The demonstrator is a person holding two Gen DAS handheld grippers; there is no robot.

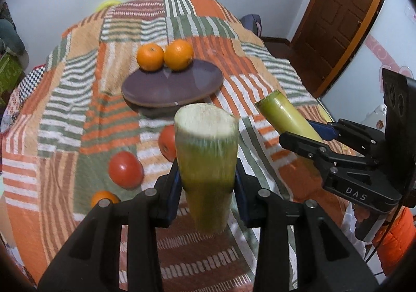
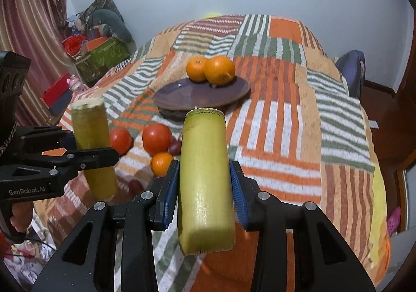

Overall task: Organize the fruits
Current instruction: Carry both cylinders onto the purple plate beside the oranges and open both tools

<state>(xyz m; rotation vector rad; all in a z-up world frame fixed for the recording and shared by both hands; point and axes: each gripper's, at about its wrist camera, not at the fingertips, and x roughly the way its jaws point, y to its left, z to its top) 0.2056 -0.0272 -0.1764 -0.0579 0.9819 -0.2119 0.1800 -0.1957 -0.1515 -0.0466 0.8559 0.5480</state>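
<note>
The left tongs [image 1: 206, 183] are pinching a green sugarcane piece [image 1: 206, 157] between their blue pads, holding it upright above the striped bedspread [image 1: 260, 79]. The right tongs [image 2: 205, 183] are gripping a second cane piece [image 2: 204, 177] likewise. Beyond both sits a purple plate [image 2: 182, 94] carrying two oranges [image 2: 219, 70]. Two tomatoes [image 2: 156, 138] and a small orange [image 2: 161, 163] are lying on the bedspread, between the plate and the tongs.

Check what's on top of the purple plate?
Two oranges sit side by side at the far edge of the purple plate. The near part is bare; whatever is under it is hidden.
</note>
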